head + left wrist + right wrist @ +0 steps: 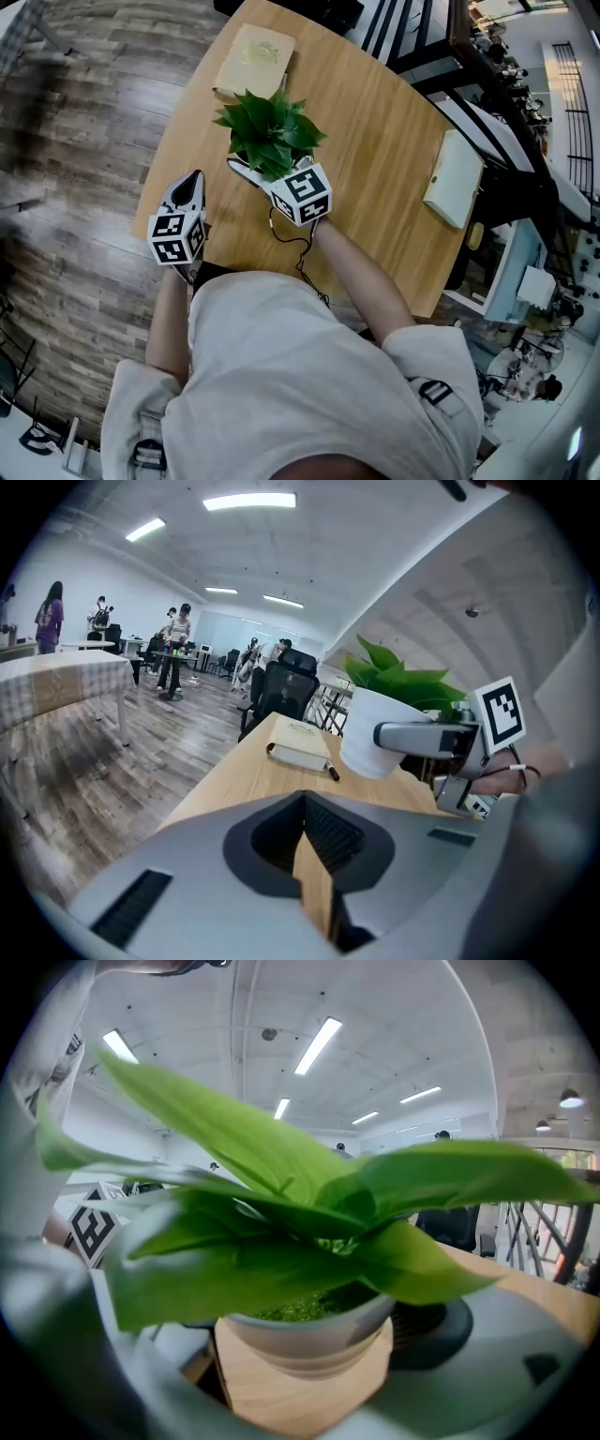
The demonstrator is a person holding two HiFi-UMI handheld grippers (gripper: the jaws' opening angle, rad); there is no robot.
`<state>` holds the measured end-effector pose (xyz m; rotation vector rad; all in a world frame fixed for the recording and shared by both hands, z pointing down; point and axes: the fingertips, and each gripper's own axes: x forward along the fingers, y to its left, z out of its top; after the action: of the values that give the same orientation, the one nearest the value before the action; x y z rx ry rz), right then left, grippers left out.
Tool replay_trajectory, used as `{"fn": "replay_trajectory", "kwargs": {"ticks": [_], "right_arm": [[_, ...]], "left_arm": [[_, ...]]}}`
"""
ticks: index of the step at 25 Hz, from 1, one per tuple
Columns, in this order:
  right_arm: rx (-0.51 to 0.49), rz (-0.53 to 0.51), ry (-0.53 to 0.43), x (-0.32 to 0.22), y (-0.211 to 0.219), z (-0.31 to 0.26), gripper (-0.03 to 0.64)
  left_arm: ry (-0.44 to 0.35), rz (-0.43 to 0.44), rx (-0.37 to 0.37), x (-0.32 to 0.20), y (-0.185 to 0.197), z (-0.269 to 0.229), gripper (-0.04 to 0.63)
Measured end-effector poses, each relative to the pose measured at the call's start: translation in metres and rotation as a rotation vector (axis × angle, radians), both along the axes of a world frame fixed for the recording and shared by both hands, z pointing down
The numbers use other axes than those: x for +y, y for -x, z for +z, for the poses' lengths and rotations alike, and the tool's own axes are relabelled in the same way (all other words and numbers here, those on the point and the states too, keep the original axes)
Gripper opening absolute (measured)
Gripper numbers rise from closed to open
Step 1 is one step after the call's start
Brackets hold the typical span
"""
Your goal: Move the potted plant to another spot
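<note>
The potted plant (270, 136) is seen near the middle of the light wooden tabletop (375, 122), its green leaves spread over the white pot so that the pot is hidden in the head view. The right tool (251, 172) is closed on the pot: in the right gripper view the pot (309, 1335) is framed between the two jaws, with a dark pad pressed to its side and bare wood showing underneath. Whether the pot rests on the tabletop or is raised off it cannot be told.

The left tool (192, 183) is held near the tabletop's left edge, apart from the plant. Its jaws are drawn together at the tips, with nothing between them but a thin wedge of wood seen behind.

A beige book (255, 58) lies just beyond the plant, its near edge overlapped by the leaves in the head view. In the left gripper view a dark pen (332, 772) is seen lying against the book (298, 745). A cream notebook (454, 178) lies at the tabletop's right edge, well apart from the plant. A thin black cable (298, 246) trails from the right tool. A black office chair (281, 691) stands past the far end of the tabletop.
</note>
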<state>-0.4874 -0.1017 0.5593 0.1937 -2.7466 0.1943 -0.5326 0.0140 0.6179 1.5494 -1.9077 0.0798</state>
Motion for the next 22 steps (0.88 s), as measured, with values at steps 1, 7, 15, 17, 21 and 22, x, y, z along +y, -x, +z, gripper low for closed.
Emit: {"fn": "replay_trajectory", "kwargs": {"ticks": [1,7,15,17,21,22], "right_arm": [[0.005,0.001,0.004,0.0,0.004,0.004,0.526],[0.06,0.019,0.025,-0.005,0.028,0.044,0.526],[0.184,0.049,0.078,-0.008,0.029,0.108,0.526],[0.2,0.062,0.09,-0.009,0.026,0.116,0.526],[0.21,0.079,0.1,-0.009,0.02,0.123,0.526],[0.208,0.083,0.102,-0.01,0.019,0.123,0.526]], "left_arm": [[0.003,-0.002,0.003,0.0,0.005,0.002,0.012],[0.03,0.033,0.016,-0.012,0.02,0.02,0.012],[0.071,0.055,0.049,-0.017,0.019,0.045,0.012],[0.077,0.06,0.051,-0.016,0.02,0.046,0.012],[0.09,0.068,0.052,-0.012,0.021,0.05,0.012],[0.092,0.07,0.051,-0.012,0.022,0.05,0.012]]}}
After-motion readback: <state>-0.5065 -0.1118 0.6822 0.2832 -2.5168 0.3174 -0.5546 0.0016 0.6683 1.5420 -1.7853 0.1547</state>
